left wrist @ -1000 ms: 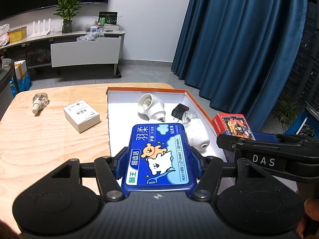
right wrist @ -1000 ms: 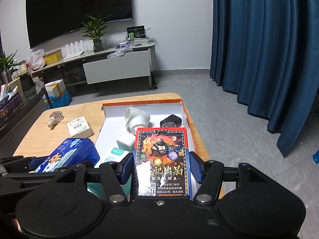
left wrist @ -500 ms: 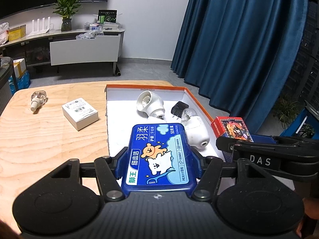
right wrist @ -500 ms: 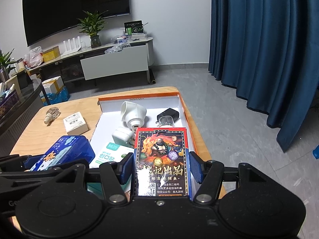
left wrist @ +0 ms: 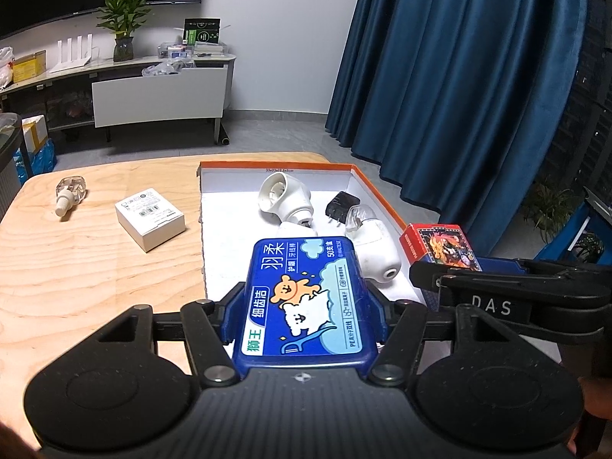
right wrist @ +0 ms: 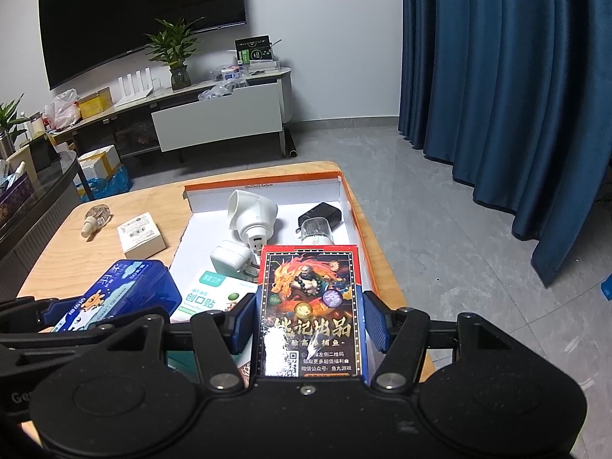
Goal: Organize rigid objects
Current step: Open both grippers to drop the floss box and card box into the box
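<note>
Crowding is the main hazard here. The left gripper has its jaws pinching a blue plastic floss-pick case printed with a cartoon bear, held above the near end of the shallow white cardboard tray with an orange rim. The right gripper has its jaws clamped on a red and black illustrated card box, held over the tray's near right part.

The tray floor below already carries a white cone-shaped plug-in device, a small white charger cube, a black plug adapter, a clear-capped white device and a green and white flat packet. A release onto any of these could leave a box tilted or sliding. The two grippers sit close side by side, so a joint descent risks a knock between them. Free floor under the held boxes is hidden, so the landing spot probably needs checking. A small white cardboard box and a clear small bottle with a white cap lie on the light wooden table, outside the tray.
</note>
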Tool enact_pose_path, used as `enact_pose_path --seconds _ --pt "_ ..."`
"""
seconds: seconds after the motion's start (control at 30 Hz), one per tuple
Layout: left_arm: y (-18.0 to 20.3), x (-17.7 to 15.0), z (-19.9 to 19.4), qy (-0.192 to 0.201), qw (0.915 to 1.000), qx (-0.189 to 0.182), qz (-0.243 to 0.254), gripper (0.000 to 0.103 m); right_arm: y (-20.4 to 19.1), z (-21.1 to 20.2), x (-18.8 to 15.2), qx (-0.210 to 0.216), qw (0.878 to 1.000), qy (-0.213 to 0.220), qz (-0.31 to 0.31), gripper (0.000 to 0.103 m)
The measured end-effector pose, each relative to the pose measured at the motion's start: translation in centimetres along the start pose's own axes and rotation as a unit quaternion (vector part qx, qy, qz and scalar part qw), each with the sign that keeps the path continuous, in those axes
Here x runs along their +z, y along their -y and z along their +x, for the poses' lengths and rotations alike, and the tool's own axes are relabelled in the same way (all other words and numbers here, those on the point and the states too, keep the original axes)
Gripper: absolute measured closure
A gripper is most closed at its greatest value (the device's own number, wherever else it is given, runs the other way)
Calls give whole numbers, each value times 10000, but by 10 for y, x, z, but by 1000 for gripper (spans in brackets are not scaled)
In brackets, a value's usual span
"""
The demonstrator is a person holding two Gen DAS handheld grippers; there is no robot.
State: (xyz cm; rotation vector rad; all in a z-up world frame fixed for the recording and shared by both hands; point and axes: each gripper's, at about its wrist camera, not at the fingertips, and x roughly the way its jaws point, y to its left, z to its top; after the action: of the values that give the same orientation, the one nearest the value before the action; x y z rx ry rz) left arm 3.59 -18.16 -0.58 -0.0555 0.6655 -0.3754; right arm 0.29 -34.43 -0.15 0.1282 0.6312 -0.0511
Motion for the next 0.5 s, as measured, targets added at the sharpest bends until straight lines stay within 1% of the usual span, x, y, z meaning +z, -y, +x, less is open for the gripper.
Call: enact_pose_path --seconds 0.33,0.43,0.5 --pt "0 0 2 -32 10000 12 4 40 -1 4 -1 0 10000 -23 -3 32" --pt "0 1 3 -53 10000 14 -4 40 -1 9 -1 -38 10000 -69 34 31" --pt "0 1 4 -61 10000 12 -1 40 0 10 -1 -96 9999 -7 59 31"
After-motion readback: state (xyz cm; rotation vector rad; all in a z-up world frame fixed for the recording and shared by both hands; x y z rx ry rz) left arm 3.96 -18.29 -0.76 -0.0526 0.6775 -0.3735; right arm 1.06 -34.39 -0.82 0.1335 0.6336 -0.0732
